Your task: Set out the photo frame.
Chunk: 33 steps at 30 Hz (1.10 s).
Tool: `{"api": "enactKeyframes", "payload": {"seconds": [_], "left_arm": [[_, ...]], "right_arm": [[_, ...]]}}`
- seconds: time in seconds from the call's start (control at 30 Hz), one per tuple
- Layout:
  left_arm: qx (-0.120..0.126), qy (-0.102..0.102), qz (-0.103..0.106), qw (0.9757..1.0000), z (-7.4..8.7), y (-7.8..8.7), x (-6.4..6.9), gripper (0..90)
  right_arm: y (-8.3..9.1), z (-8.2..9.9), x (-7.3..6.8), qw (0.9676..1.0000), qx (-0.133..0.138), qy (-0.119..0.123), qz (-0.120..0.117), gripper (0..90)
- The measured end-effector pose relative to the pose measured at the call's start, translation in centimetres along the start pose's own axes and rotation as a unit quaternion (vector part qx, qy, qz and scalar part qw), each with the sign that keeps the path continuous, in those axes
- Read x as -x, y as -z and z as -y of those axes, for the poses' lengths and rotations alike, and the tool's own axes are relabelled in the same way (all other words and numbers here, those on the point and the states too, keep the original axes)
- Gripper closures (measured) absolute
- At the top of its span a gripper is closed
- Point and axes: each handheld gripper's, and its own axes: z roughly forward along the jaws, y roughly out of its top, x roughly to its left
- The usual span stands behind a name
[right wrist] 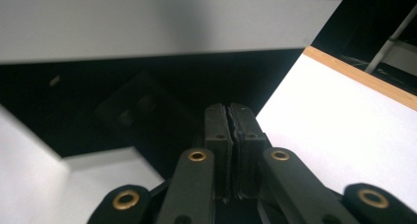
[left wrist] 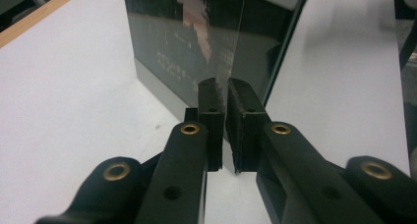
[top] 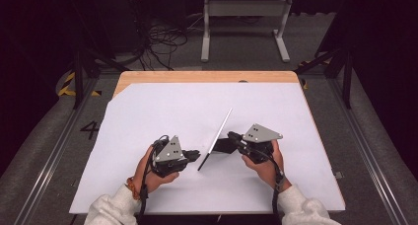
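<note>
A thin flat panel [top: 217,136] stands on edge in the middle of the white table cover [top: 162,106], running from near me toward the far right. In the left gripper view its face [left wrist: 177,42] is dark and glossy. In the right gripper view a silver face [right wrist: 147,22] leans over a dark shadowed area. My left gripper [top: 195,155] points at the panel's near end from the left. Its pads [left wrist: 225,86] stand together with a hairline slit and nothing between them. My right gripper [top: 230,136] points at the panel from the right, its pads [right wrist: 230,111] pressed together.
The cover lies on a wooden table whose far edge [top: 207,77] shows. Behind the table a white metal frame [top: 244,8] and loose cables [top: 162,37] sit on the floor. Metal rails [top: 49,151] run along both sides.
</note>
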Motion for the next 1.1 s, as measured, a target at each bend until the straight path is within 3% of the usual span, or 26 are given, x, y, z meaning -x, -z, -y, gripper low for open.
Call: {"api": "enactKeyframes", "payload": {"seconds": [0.2,0.37,0.67,0.77,1.1], "left_arm": [[-0.015,0.007,-0.005,0.9999,1.5,0.6,0.4,86.3],[-0.014,0.008,0.002,0.9999,1.2,-0.4,0.5,87.8],[-0.028,0.0,-0.001,0.9996,0.6,-2.5,0.7,88.7],[-0.024,0.009,0.005,0.9997,0.6,-2.6,0.6,89.4],[-0.018,0.012,0.011,0.9997,0.5,-3.6,1.0,89.3]], "right_arm": [[2.8,1.2,-1.2,0.9999,-0.007,0.005,-0.013,84.8],[4.3,2.1,-2.5,0.9994,-0.015,0.001,-0.03,79.9],[4.0,1.8,-4.3,0.9989,-0.016,0.012,-0.042,64.9],[4.0,1.7,-4.5,0.9989,-0.013,0.012,-0.044,63.9],[4.3,1.0,-5.2,0.9987,0.0,0.013,-0.049,58.9]]}}
